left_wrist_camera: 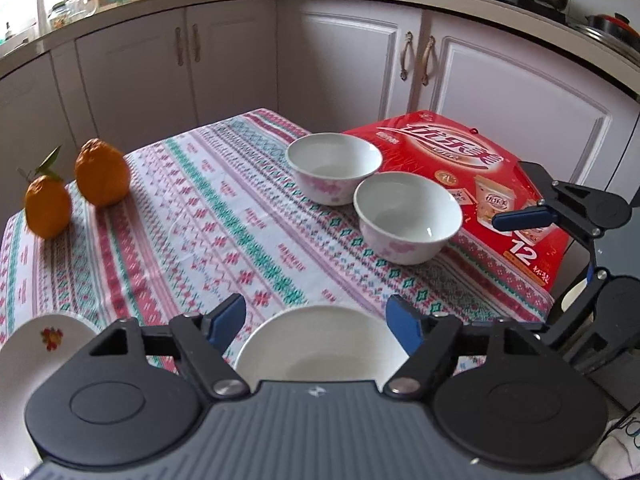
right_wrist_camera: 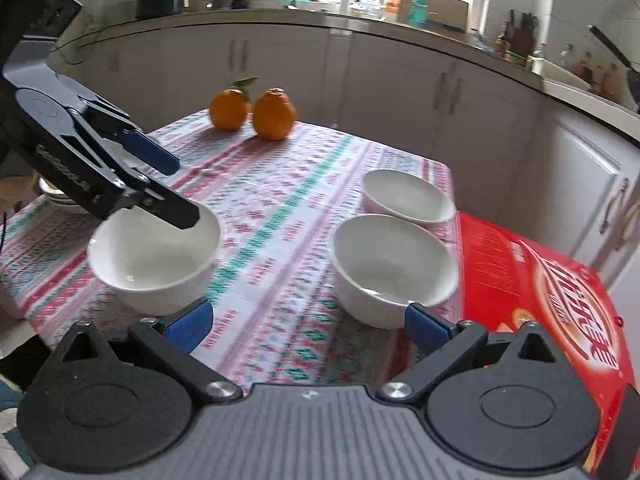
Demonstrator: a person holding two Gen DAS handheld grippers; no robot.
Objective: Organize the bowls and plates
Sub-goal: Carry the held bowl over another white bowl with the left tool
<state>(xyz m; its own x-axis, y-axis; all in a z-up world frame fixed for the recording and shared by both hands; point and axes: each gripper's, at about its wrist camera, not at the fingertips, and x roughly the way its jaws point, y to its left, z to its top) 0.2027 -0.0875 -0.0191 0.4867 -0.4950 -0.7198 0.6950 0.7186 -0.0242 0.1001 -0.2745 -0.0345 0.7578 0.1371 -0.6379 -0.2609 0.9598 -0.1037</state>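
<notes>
Three white bowls sit on the patterned tablecloth (left_wrist_camera: 208, 216): two with pink flowers, the far bowl (left_wrist_camera: 334, 166) and the near bowl (left_wrist_camera: 408, 216), both just beside the red box (left_wrist_camera: 472, 168), and a plain bowl (left_wrist_camera: 320, 344) well apart from that box. A flowered plate (left_wrist_camera: 36, 344) lies farthest from the box, as do two oranges (left_wrist_camera: 102, 172). The left gripper (left_wrist_camera: 316, 322) hovers spread wide over the plain bowl, gripping nothing, and the right gripper (right_wrist_camera: 310, 322) gapes empty beside the box.
</notes>
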